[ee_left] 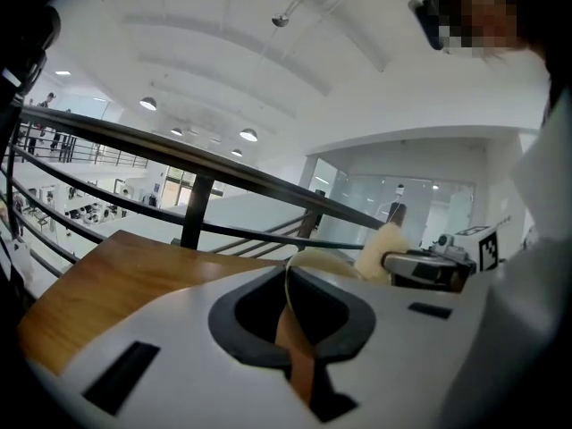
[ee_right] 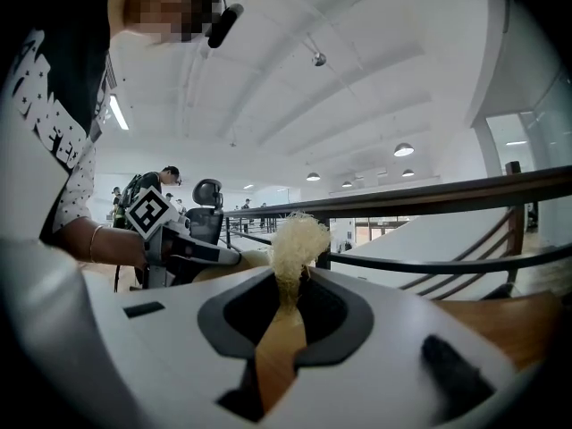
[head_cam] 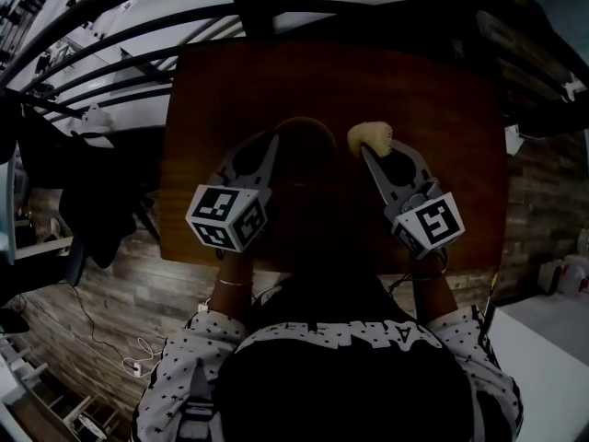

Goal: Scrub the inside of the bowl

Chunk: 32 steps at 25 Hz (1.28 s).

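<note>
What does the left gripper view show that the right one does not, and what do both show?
Only the left gripper view looks between the jaws of the left gripper, shut on the bowl at its rim. Only the right gripper view looks between the jaws of the right gripper, shut on the fibrous scrubber. Both show that scrubber, the wooden table and the railing.

I see bare desk [head_cam: 207, 90] open to the left, right and beyond the bowl [head_cam: 308, 136]; the black railing [ee_left: 197, 206] bars the far edge (the right gripper [head_cam: 366, 149] crowds the bowl's right side).
</note>
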{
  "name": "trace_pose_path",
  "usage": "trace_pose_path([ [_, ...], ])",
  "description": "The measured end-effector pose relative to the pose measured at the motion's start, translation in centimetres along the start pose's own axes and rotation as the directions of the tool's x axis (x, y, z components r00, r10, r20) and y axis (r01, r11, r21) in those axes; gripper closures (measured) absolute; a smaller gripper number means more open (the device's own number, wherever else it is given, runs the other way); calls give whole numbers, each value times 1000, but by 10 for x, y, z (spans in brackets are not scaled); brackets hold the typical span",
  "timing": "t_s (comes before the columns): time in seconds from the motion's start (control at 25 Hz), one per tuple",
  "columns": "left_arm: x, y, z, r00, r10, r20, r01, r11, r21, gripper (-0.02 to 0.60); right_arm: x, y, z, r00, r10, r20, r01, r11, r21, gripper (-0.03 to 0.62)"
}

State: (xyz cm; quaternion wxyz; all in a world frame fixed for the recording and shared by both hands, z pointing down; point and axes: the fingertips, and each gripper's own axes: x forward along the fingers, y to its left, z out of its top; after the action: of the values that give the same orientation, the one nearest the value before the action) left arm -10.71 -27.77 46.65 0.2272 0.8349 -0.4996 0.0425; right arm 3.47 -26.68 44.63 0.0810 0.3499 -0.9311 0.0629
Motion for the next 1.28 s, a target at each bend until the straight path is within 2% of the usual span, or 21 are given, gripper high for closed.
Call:
trace_pose_path([
  [0.4, 38, 0, -33, 996, 14, -94, -16, 1000, -17, 558, 0, -25, -21, 999, -2, -37, 4, 999, 31, 533],
  [0.92, 56, 12, -64, 989, 39, -146, -42, 999, -24, 557, 4, -30, -43, 998, 20, -65, -16, 998, 65, 533],
  [1.28, 61, 23, -82, 980, 60, -191, -64, 998, -18, 557, 11, -27, -51, 995, 49, -92, -44, 998, 54, 533],
])
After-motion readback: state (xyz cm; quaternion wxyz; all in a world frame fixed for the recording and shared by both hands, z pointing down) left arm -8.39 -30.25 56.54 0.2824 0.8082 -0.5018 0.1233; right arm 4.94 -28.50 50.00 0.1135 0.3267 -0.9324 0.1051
